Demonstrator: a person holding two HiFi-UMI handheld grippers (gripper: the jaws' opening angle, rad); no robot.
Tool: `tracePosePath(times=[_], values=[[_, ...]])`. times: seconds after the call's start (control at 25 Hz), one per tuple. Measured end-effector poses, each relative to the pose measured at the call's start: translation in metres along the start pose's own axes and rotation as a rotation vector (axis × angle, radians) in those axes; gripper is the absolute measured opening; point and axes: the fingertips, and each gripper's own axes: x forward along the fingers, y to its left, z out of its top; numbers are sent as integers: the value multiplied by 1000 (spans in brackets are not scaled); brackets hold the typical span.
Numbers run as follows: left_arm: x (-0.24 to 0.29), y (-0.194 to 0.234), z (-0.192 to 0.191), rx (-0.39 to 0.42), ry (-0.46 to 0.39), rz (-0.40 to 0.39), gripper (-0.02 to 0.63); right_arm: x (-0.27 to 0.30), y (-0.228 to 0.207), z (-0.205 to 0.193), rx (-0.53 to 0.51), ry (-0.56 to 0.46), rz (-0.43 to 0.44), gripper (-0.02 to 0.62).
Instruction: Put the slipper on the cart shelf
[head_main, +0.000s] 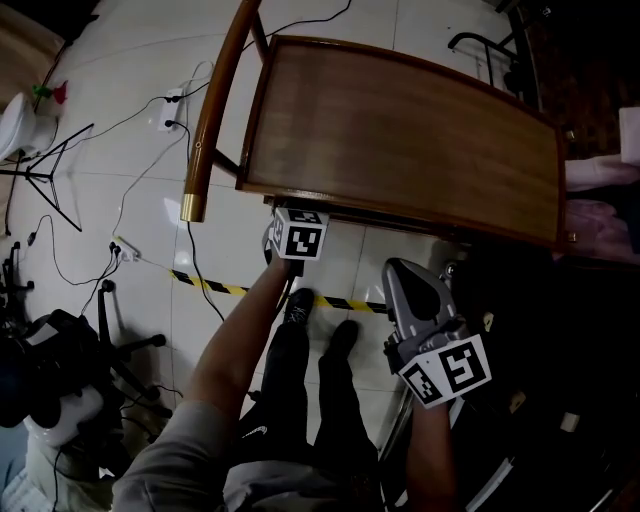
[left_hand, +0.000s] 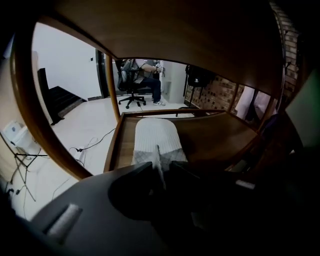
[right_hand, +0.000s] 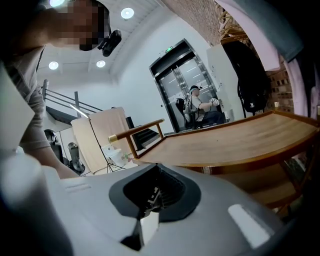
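Slipper: white ribbed-knit slipper with a grey quilted heel (left_hand: 155, 135) lies flat on the brown wooden lower cart shelf (left_hand: 215, 137), under the cart's wooden top deck (head_main: 400, 130).
Left gripper: black left gripper (left_hand: 159, 166) reaches in below the deck. Jaws spread; a thin pale heel strip stands between them, pads not pressing.
Right gripper: grey right gripper (head_main: 405, 275) hangs beside the cart, jaws pressed together, empty.
Task status: placement judged complete; only withdrawal is left.
Risk 1: strip catching on a jaw during pull-back would drag the slipper off the near edge.
Risk 2: lifting too soon would knock the gripper against the deck.
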Motion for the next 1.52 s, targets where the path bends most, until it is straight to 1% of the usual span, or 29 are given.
tracePosePath(times=[0.04, 0.08, 0.16, 0.32, 0.56, 0.72, 0.92, 1.12, 1.28, 1.44, 1.52], values=[[-1, 3, 0, -5, 10, 8, 71, -1, -1, 0, 3, 1, -3, 0], [-2, 5, -1, -8, 15, 11, 43, -2, -2, 1, 5, 0, -6, 0], [-6, 8, 1, -7, 16, 11, 24, -3, -2, 6, 3, -3, -10, 0], [-18, 9, -1, -17, 23, 10, 17, -8, -2, 16, -2, -9, -14, 0], [-56, -13, -18, 8, 39, -31, 17, -25, 7, 37, -15, -20, -19, 0], [-99, -30, -35, 8, 49, -63, 17, -46, 21, 50, -31, -24, -12, 0], [-157, -55, -47, 50, 64, -114, 17, -78, 35, 65, -65, -32, -2, 0], [-213, -84, -55, 84, 68, -158, 17, -119, 46, 81, -90, -46, -16, 0], [-256, -104, -51, 94, 44, -174, 17, -152, 57, 97, -95, -75, -32, 0], [-302, -122, -23, 120, -16, -187, 17, -183, 64, 114, -99, -124, -51, 0], [-324, -131, -2, 138, -54, -200, 17, -195, 67, 121, -105, -137, -67, 0]])
